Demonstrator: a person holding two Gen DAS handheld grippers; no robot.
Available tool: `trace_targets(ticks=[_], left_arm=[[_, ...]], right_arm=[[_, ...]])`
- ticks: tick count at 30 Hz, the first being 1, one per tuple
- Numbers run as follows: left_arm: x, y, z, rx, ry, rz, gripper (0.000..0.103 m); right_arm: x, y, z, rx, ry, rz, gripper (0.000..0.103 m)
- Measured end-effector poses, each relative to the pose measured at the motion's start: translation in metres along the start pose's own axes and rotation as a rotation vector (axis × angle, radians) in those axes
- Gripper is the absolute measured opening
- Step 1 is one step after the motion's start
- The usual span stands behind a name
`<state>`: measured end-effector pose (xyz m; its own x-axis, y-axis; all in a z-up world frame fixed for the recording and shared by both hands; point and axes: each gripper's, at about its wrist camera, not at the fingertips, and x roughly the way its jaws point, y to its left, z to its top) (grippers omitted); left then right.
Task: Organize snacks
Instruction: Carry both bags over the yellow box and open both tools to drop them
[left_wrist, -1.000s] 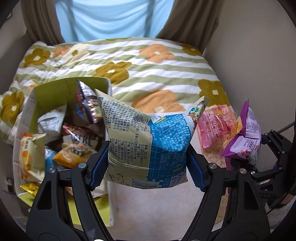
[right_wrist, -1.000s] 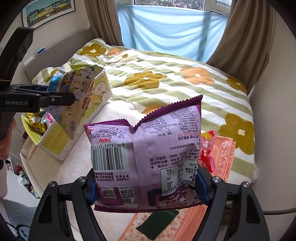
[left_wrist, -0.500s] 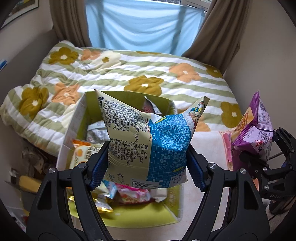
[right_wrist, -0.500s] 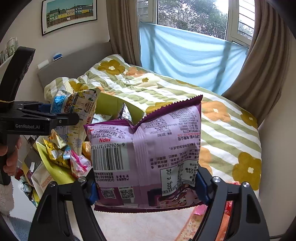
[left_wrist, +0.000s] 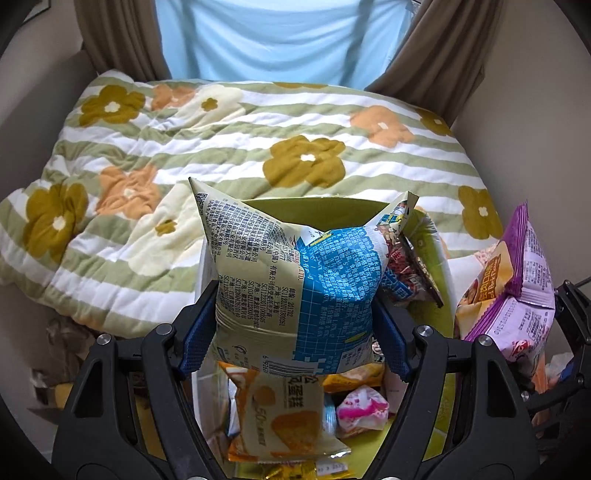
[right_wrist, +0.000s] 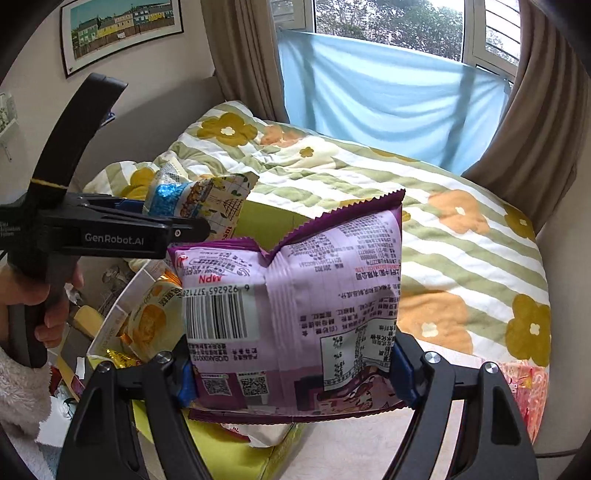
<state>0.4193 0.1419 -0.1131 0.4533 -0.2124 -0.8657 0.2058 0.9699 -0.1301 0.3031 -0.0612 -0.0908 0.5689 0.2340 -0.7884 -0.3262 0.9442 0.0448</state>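
My left gripper (left_wrist: 293, 332) is shut on a puffy beige-and-blue snack bag (left_wrist: 295, 288), held above the open green snack box (left_wrist: 314, 205). Several snack packs lie in that box, an orange cake pack (left_wrist: 284, 410) on top. My right gripper (right_wrist: 295, 373) is shut on a purple snack bag (right_wrist: 295, 314), held over the box's near right side (right_wrist: 236, 454). In the left wrist view the purple bag (left_wrist: 517, 288) shows at the right edge. In the right wrist view the left gripper (right_wrist: 110, 225) with its bag (right_wrist: 199, 199) is at the left, a hand (right_wrist: 44, 306) on its handle.
A bed with a green-striped flower quilt (left_wrist: 258, 140) lies behind the box, under a blue cloth (right_wrist: 388, 107) and brown curtains. A pink-orange snack pack (right_wrist: 524, 387) lies at the right on the low table. Clutter sits on the floor to the left of the box.
Both grippers carried their bags leftwards from the table towards the box. The box has shifted from the left of the left wrist view to right beneath the beige-and-blue bag.
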Motion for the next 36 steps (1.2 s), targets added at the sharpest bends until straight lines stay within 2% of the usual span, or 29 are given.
trace_targets(ticks=[4,8,11,12,14,18,23,27,29,31,33,36], left_arm=[[0.027,0.01,0.01,0.014,0.043,-0.025,0.074],[0.045,0.013,0.019,0.03,0.069,-0.042,0.075],[0.048,0.006,0.021,0.049,0.069,-0.045,0.084],[0.046,0.004,0.021,0.049,0.061,-0.048,0.093],[0.039,0.002,0.022,0.042,0.036,-0.044,0.103],[0.021,0.003,0.017,0.001,0.005,-0.044,0.103],[0.007,0.01,0.0,-0.036,-0.006,0.002,0.103],[-0.004,0.017,-0.011,-0.075,-0.019,0.011,0.103],[-0.012,0.022,-0.017,-0.097,-0.027,0.016,0.103],[-0.021,0.029,-0.023,-0.127,-0.039,0.017,0.103],[-0.029,0.034,-0.03,-0.158,-0.05,0.011,0.103],[-0.038,0.038,-0.042,-0.187,-0.056,0.01,0.103]], right_arm=[[0.017,0.006,0.0,0.068,0.035,0.029,0.076],[0.033,0.019,-0.001,0.051,0.077,-0.006,0.076],[0.037,0.022,-0.006,0.052,0.097,0.01,0.076],[0.037,0.022,-0.007,0.048,0.099,0.01,0.076],[0.038,0.019,-0.009,0.041,0.104,0.018,0.076],[0.039,0.017,-0.012,0.043,0.104,0.044,0.076],[0.043,0.013,-0.014,0.048,0.104,0.079,0.076],[0.044,0.021,-0.013,0.028,0.104,0.097,0.079],[0.043,0.025,-0.013,0.023,0.088,0.093,0.082],[0.038,0.028,-0.013,0.018,0.058,0.089,0.092],[0.033,0.032,-0.015,0.006,0.033,0.089,0.097],[0.025,0.036,-0.019,-0.017,0.019,0.082,0.097]])
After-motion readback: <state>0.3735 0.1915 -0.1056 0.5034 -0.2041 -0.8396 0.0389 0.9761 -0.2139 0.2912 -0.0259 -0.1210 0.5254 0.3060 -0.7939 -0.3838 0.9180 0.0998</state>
